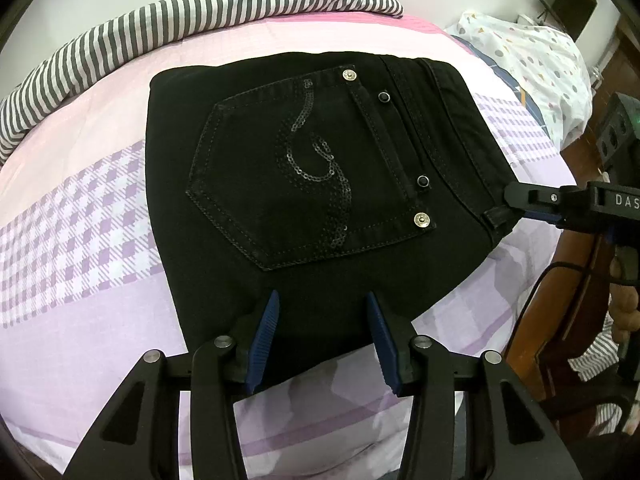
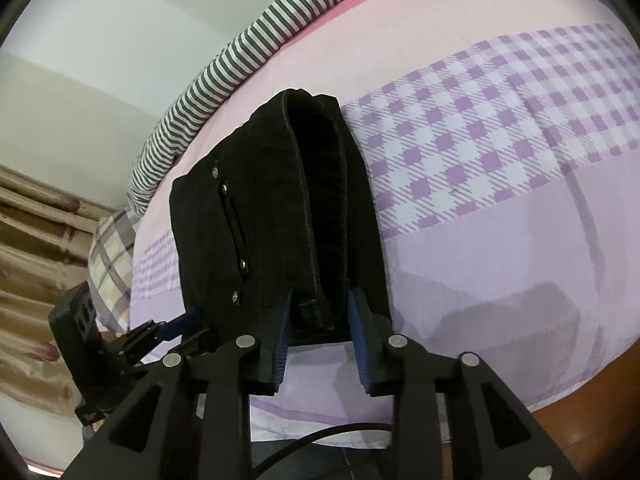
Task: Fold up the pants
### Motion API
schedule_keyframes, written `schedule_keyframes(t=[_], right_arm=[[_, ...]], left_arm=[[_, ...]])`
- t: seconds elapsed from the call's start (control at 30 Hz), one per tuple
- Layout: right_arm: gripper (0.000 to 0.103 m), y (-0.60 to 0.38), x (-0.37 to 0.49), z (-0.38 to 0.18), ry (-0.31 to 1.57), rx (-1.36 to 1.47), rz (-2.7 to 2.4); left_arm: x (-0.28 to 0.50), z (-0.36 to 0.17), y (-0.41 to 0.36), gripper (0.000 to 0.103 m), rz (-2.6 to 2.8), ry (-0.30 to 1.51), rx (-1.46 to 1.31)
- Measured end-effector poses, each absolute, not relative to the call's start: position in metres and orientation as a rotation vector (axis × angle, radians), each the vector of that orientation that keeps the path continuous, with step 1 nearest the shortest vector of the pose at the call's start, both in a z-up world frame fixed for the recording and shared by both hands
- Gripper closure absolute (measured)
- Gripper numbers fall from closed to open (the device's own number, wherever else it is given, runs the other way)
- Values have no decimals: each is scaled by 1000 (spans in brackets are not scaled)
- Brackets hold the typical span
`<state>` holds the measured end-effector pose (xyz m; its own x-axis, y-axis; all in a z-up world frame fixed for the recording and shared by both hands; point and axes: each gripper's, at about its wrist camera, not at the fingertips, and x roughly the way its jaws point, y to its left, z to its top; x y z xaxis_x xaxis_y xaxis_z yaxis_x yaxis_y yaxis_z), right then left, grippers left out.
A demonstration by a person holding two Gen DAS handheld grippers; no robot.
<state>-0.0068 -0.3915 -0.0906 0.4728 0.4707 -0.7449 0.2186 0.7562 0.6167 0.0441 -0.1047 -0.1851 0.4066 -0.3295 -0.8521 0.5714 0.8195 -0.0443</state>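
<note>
The black pants (image 1: 304,184) lie folded into a compact stack on the bed, back pocket with a sequin swirl facing up. My left gripper (image 1: 322,300) is open, its blue pads over the near edge of the stack, one on each side. My right gripper (image 1: 514,204) comes in from the right at the waistband corner by a belt loop. In the right wrist view the right gripper (image 2: 320,302) is open, its pads either side of the waistband edge of the pants (image 2: 280,216). The left gripper (image 2: 188,318) shows at the lower left by the stack.
The bed sheet (image 1: 80,216) is pink and purple check. A grey striped blanket (image 1: 160,16) lies along the far edge. A patterned pillow (image 1: 532,60) sits at the far right. The wooden bed frame (image 1: 560,300) and a cable run along the right.
</note>
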Motion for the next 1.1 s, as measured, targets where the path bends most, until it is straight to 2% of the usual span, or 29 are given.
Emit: schedule_keyframes(t=[0.43, 0.63, 0.77, 0.87, 1.1], right_arm=[[75, -377, 47, -34, 938, 527, 193], [75, -378, 85, -50, 960, 541, 193], [86, -383, 92, -70, 1005, 561, 180], [88, -385, 92, -76, 1018, 581, 191], [85, -381, 74, -77, 1035, 536, 220]], left_arm=[[44, -185, -110, 55, -568, 999, 291], [43, -185, -112, 55, -566, 999, 293], [46, -183, -110, 53, -578, 1005, 277], [52, -177, -99, 53, -610, 1005, 206], [72, -151, -44, 53, -600, 938, -33]])
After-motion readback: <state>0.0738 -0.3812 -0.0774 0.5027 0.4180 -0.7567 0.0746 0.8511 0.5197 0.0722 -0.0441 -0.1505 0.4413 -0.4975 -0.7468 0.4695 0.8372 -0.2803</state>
